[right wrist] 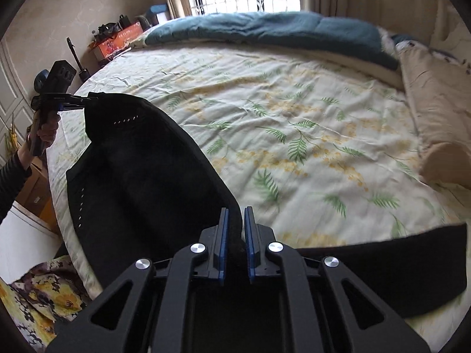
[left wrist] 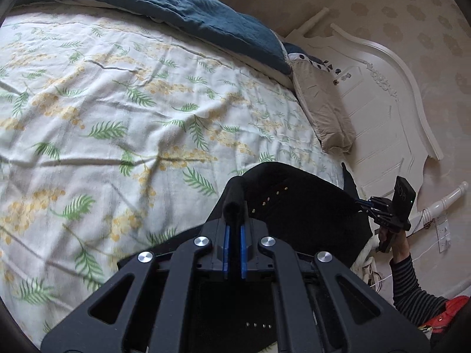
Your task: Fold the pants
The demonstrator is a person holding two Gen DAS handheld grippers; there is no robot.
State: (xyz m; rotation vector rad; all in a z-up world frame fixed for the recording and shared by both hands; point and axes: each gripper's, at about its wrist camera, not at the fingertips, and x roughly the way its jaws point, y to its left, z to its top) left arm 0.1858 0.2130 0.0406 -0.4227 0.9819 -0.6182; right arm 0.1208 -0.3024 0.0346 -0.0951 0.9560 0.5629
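The black pants (left wrist: 300, 209) hang stretched between my two grippers above the near edge of the bed, with rows of small metal studs showing on the cloth. My left gripper (left wrist: 234, 226) is shut on a rolled edge of the pants. In the right wrist view the pants (right wrist: 141, 170) sag onto the sheet, and my right gripper (right wrist: 237, 210) has its blue pads shut on a fold of the black cloth. Each gripper shows in the other's view: the right gripper (left wrist: 360, 203) at the far right, the left gripper (right wrist: 88, 98) at the upper left, both pinching the cloth.
The bed's floral sheet (left wrist: 132, 103) fills most of both views. A teal duvet (right wrist: 265, 29) lies bunched along the far side and a beige pillow (left wrist: 323, 108) lies by the white headboard (left wrist: 382, 103). An orange box (right wrist: 117, 41) stands beyond the bed's far corner.
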